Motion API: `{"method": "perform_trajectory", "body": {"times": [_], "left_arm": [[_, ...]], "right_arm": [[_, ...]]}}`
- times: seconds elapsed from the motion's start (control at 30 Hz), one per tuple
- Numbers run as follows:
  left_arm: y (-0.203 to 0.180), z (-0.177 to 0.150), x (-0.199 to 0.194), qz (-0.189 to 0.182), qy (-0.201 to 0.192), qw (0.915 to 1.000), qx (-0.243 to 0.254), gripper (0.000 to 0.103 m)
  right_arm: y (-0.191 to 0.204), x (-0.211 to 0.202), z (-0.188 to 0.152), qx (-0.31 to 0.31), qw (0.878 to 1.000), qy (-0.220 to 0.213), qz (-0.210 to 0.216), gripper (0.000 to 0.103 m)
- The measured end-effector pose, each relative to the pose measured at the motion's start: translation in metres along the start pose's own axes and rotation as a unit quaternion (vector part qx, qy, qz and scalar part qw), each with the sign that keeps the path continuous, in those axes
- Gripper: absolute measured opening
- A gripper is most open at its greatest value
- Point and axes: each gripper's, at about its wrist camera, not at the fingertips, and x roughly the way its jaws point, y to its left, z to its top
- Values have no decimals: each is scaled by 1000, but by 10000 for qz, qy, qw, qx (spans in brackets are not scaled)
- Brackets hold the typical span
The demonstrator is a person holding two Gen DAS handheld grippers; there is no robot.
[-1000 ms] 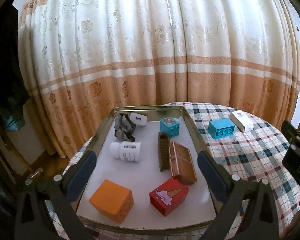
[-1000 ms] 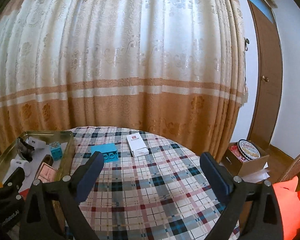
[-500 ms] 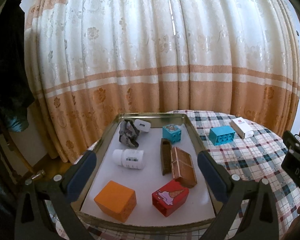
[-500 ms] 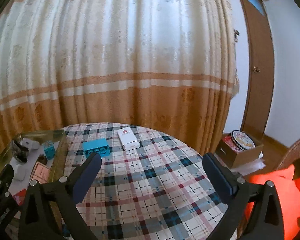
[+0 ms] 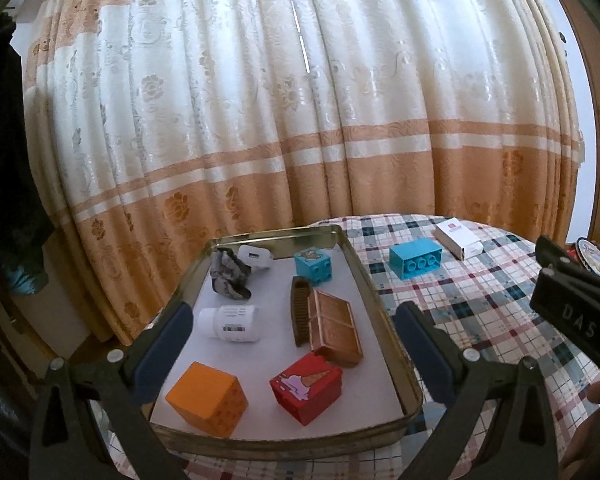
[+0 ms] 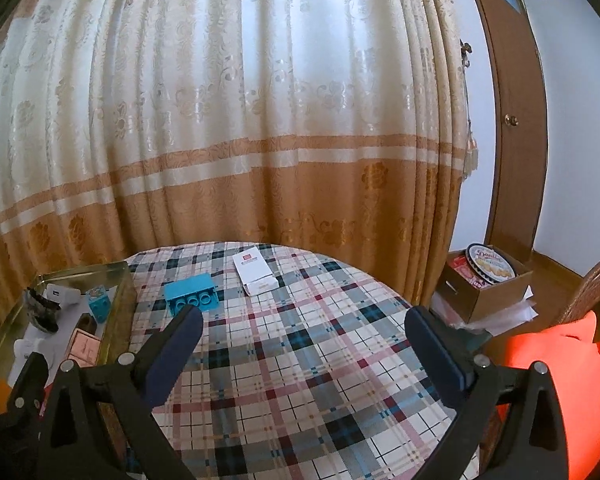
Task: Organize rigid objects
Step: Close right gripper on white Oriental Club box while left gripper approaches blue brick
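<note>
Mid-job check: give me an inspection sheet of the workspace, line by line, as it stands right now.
Surface: round table under a plaid cloth.
Job's things: tray holds orange block, red block, brown box, comb, bottle, small blue block, charger, grey lump. Outside it, on the cloth: blue brick, white box.
Clutter: nothing seen on the table.
Grippers: left gripper open over the tray; right gripper open over bare cloth; both empty.
Cables: nothing seen.
Surroundings: curtain, door, cardboard box with a tin, orange cloth.
</note>
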Motion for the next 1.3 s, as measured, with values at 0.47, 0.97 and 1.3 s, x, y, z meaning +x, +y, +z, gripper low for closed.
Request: {"method": "perform_trajectory", "body": {"times": [0.47, 0.97, 1.3], "left_arm": [[-9, 7, 30, -452, 951, 9944, -81, 102], [-36, 71, 83, -830, 1221, 9889, -136, 102], [-55, 95, 129, -661, 1468, 9868, -154, 102]], "right_arm": [[-12, 49, -5, 242, 9895, 1374, 377, 102], [0, 155, 53, -155, 9722, 2005, 1198, 55], [32, 221, 51, -452, 9572, 2476, 1426, 55]]}}
